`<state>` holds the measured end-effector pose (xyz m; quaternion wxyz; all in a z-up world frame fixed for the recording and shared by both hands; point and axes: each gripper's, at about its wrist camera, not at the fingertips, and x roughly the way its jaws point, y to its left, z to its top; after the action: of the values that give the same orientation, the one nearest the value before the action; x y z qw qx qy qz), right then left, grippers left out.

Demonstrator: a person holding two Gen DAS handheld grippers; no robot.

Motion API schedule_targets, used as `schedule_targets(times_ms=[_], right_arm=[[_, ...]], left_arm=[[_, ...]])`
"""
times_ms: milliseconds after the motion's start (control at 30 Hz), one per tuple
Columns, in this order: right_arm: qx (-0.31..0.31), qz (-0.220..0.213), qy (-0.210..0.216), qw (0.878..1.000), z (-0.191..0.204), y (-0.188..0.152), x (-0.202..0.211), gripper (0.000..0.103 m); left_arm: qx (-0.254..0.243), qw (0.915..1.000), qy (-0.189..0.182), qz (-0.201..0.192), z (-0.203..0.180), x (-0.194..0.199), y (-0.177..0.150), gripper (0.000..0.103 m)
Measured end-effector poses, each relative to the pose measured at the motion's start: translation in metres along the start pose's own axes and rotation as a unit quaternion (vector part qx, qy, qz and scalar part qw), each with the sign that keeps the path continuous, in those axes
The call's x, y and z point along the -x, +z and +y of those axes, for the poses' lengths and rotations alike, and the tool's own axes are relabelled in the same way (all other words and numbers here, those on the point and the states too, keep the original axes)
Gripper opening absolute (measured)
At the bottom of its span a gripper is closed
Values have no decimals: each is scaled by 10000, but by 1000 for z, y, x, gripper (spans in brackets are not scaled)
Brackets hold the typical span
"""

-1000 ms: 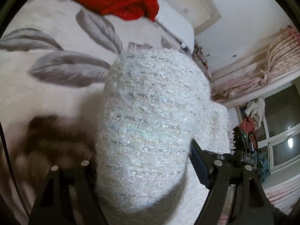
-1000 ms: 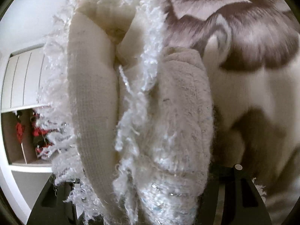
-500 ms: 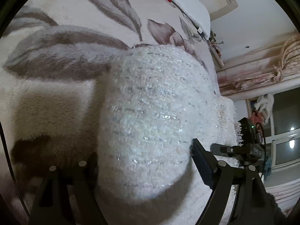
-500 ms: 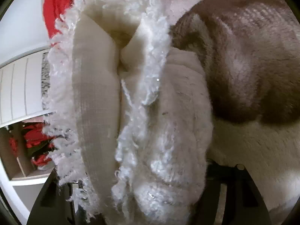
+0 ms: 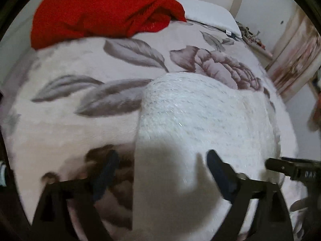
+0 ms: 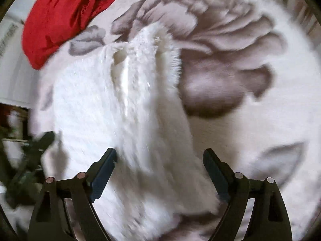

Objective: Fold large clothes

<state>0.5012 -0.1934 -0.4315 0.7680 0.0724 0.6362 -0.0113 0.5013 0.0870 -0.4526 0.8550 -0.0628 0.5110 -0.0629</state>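
Note:
A white fuzzy knitted garment [image 5: 204, 124] with glittery threads lies folded on the flowered bed cover [image 5: 76, 66]. My left gripper [image 5: 160, 172] hangs above its near-left end, jaws opening and wide apart, pads off the cloth. In the right wrist view the same garment [image 6: 124, 108] shows its fringed edge and pale lining, lying on the bed cover [image 6: 240, 132]. My right gripper [image 6: 160, 170] is above its near end, jaws opening and clear of the cloth. The right gripper's body [image 5: 291, 170] shows at the right edge of the left wrist view.
A crumpled red garment [image 5: 104, 8] lies at the far end of the bed, also seen as the red garment [image 6: 64, 16] at top left. A white pillow [image 5: 208, 14] sits beyond it. Curtains [image 5: 297, 56] hang at the right. Shelves [image 6: 12, 120] stand to the left.
Both grippers let go of the white garment and rose away from it. Their jaws spread wider. The garment now lies flat on the bed instead of bulging between the fingers.

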Motion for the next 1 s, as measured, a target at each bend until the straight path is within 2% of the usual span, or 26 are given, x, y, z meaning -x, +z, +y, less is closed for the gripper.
schedule_targets(times_ms=[67, 167, 300, 433, 633, 867, 1000], right_arm=[[62, -175, -499, 9986, 7, -24, 28, 90], [61, -320, -780, 9964, 9, -45, 48, 90], [83, -515, -1031, 9933, 22, -76, 86, 91], [108, -781, -1026, 9916, 47, -92, 127, 91], [87, -1347, -1017, 9856, 59, -147, 255, 91], [139, -1731, -874, 9809, 75, -222, 391, 91], [211, -2086, -834, 9742, 83, -273, 472, 91]], left_arm=[[-67, 9998, 179, -79, -7, 13, -8, 96], [-34, 9996, 242, -123, -16, 34, -15, 96], [61, 9994, 267, -225, -28, 76, -21, 96], [118, 9989, 323, -325, -39, 133, -30, 96], [102, 9976, 386, -567, -64, 243, -45, 96], [24, 9959, 365, -825, -98, 376, -76, 96], [-47, 9936, 549, -983, -114, 448, -96, 96]])
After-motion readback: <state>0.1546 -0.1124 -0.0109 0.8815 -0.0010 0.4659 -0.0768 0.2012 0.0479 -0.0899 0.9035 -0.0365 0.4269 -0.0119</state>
